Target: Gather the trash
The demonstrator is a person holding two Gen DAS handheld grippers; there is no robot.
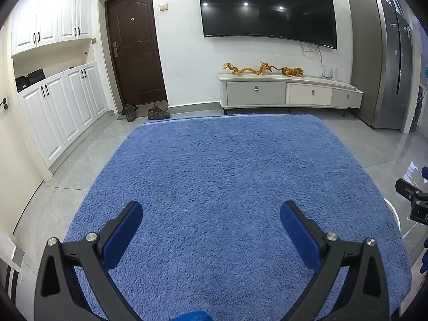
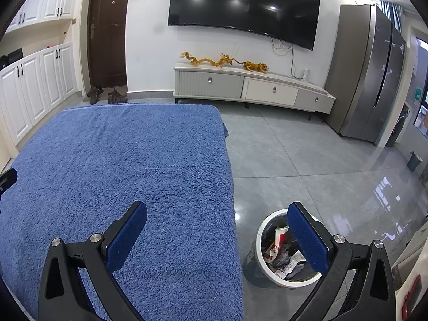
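While I am holding my left tongs (image 1: 211, 214) spread wide with nothing between them over the blue fleece cover (image 1: 227, 174) of the desk, my right tongs (image 2: 217, 215) are likewise gaping empty, straddling the cover's right edge. One white bin (image 2: 260, 230) is standing on the grey tiled floor (image 2: 307, 160) just beside the desk, holding several crumpled wrappers (image 2: 278, 251), red and white among them, their print too small to read. Two pairs of shoes (image 1: 144, 111) are sitting by the one brown door (image 1: 133, 45).
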